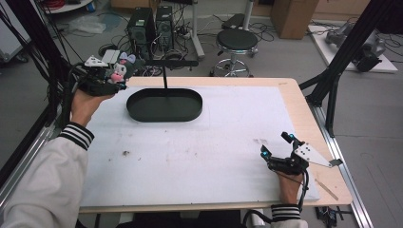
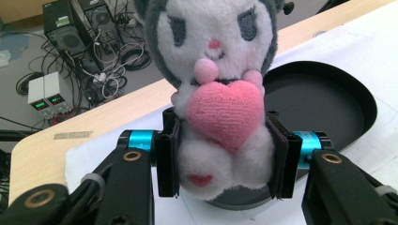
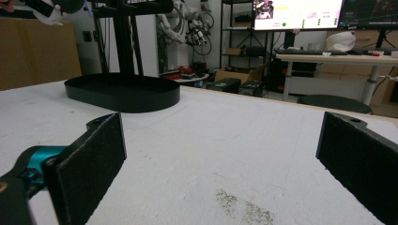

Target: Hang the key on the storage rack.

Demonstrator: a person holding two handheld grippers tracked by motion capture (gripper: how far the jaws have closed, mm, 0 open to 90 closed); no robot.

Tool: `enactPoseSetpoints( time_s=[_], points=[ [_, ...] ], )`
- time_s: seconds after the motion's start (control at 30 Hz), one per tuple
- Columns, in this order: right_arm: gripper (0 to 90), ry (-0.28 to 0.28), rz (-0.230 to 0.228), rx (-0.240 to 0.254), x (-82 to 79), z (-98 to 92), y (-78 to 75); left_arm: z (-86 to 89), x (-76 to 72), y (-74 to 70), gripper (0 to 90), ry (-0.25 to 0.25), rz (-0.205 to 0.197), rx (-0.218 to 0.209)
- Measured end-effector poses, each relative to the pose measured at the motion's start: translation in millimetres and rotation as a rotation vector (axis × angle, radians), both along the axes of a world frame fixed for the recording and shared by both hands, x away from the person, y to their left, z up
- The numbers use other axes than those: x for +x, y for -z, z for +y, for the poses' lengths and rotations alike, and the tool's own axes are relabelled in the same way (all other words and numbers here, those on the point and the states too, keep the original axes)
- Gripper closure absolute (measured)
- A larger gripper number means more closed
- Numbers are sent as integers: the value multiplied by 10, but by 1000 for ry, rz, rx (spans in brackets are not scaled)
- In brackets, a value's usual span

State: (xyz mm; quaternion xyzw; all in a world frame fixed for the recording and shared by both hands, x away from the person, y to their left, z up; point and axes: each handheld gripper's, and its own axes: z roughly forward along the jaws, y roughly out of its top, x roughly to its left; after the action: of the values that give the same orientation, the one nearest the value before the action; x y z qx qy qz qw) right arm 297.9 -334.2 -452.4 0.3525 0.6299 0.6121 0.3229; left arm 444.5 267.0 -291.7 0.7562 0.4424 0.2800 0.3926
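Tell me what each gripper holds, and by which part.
The left gripper holds a plush toy by its lower body, the fingers pressing its sides below the pink heart. The right gripper holds nothing; it stands open over the table.

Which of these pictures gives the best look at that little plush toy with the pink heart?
The left gripper view: the plush toy sits close and sharp, squeezed between the left hand-held gripper jaws. The high view shows it small, held beside the black tray.
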Motion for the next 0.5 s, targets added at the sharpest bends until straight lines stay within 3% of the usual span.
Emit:
enactPoseSetpoints(
  time_s=[0.5],
  points=[
    [8,0,0,-3,-1,-1,0,-68,83,-105,553,-15,-15,16]
  ],
)
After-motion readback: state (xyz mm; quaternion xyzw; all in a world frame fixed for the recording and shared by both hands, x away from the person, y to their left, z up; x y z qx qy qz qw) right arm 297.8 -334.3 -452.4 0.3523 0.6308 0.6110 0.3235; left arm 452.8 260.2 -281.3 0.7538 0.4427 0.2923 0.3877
